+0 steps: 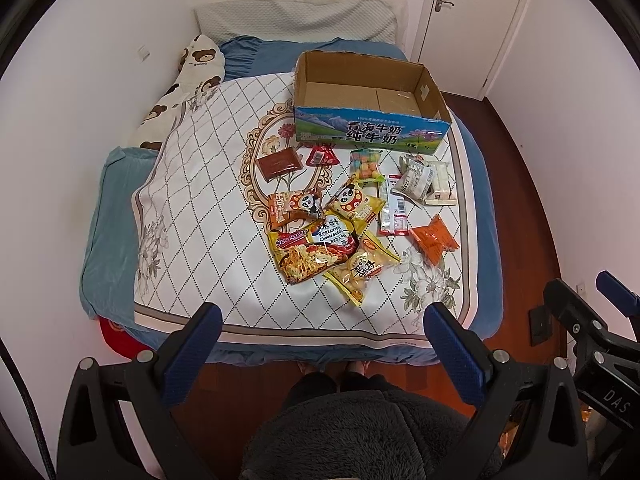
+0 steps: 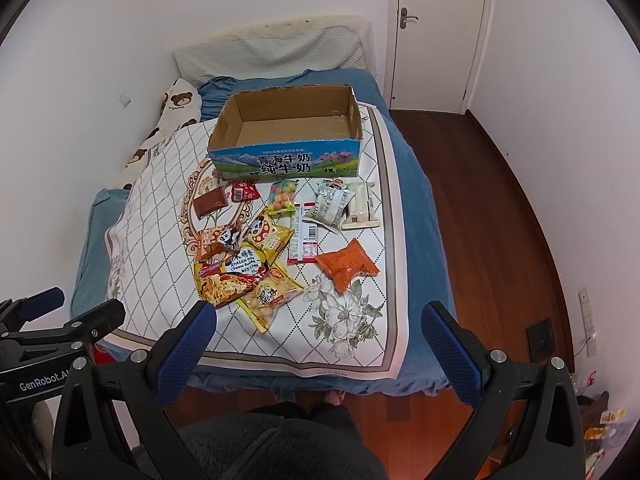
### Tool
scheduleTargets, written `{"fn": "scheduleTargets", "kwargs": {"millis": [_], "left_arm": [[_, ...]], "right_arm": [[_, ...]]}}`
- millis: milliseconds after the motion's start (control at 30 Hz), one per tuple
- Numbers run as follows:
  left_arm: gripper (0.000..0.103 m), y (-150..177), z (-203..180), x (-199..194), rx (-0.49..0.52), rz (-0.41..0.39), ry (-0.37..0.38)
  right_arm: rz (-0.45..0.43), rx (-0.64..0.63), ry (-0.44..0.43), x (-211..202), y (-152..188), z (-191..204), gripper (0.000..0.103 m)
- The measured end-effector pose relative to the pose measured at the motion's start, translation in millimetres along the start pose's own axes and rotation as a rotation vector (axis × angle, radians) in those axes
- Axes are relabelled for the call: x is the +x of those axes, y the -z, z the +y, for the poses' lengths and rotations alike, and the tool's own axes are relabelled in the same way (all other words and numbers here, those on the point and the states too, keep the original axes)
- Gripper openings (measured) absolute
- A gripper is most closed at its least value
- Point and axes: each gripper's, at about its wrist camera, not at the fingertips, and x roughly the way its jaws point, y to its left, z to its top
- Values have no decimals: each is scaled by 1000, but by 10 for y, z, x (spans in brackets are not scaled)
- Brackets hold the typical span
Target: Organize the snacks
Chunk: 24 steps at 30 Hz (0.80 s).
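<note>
Several snack packets lie on a white quilted cloth (image 1: 192, 208) on the bed: a noodle pack (image 1: 316, 254), a yellow bag (image 1: 362, 270), an orange packet (image 1: 434, 240), a brown packet (image 1: 280, 164) and a candy bag (image 1: 365, 166). An empty open cardboard milk box (image 1: 372, 128) stands behind them, also in the right wrist view (image 2: 288, 162). The noodle pack (image 2: 230, 280) and orange packet (image 2: 346, 266) show there too. My left gripper (image 1: 322, 314) is open and empty above the bed's near edge. My right gripper (image 2: 318, 314) is open and empty beside it.
The bed (image 1: 100, 208) stands against the left wall, with a bear-print pillow (image 1: 188, 80) and a grey pillow (image 1: 296, 18) at its head. A wooden floor (image 2: 480, 208) runs along the right side to a closed white door (image 2: 440, 32). The person's dark-clad body (image 2: 280, 440) is below.
</note>
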Motion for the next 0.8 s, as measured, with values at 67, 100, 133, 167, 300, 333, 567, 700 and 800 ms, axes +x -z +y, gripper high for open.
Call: {"fn": "scheduleTargets", "kwargs": {"millis": [67,100,133,167,300,333,567,700,800], "left_arm": [[103,9,-3,-32,1,-1,-1],[103,9,1,-32,0,-1,1],[103,7,0,-46,0,0,1],[103,10,2,-51,0,0,1],[103,13,10,-49,1,-1,2],[103,15,11,-52,0,-1,2],[103,26,13,-58,-3,-1,3],[103,27,19,-82,-6,3,4],[103,27,34,-102,-8,4,5]], "right_arm": [[1,0,0,4,-19,-13,103],[1,0,-1,7,-30,-21,103],[1,0,-1,10,-41,-28,103],[-2,1,2,-4,15,12,103],[-1,2,1,-7,24,18,103],[-1,3,1,-12,20,14,103],[-4,4,5,11,-7,9,103],[-3,5,7,32,-20,18,103],[-3,5,7,32,-15,14,103]]}}
